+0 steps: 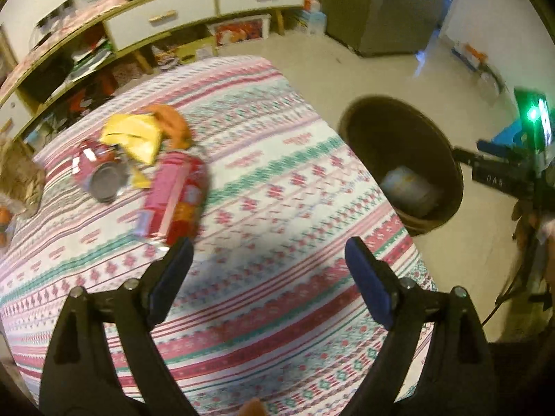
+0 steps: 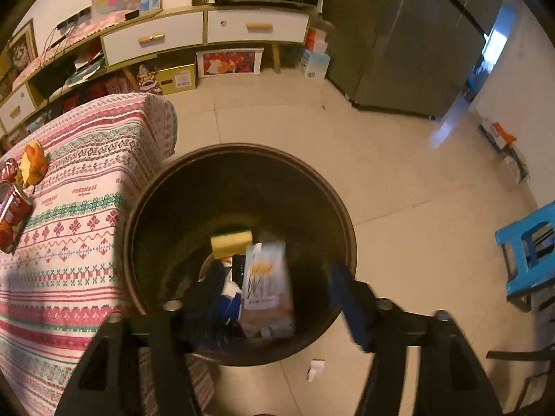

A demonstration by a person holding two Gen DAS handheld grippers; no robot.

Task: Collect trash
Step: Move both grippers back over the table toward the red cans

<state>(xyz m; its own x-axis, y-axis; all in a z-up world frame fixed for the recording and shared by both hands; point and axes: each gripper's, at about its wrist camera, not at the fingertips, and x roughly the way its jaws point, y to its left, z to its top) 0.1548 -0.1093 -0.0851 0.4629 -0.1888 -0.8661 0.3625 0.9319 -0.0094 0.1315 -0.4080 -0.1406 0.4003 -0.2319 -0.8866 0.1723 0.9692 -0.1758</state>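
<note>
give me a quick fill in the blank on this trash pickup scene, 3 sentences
1. The yellow sponge lies inside the ____.
2. The red snack wrapper lies on the patterned ____.
3. The right gripper hovers over the dark bin with its jaws ____.

Missing words: bin; tablecloth; open

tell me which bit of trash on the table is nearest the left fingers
The pink-and-red snack packet; the red can, yellow wrapper and orange peel lie farther away.
</note>
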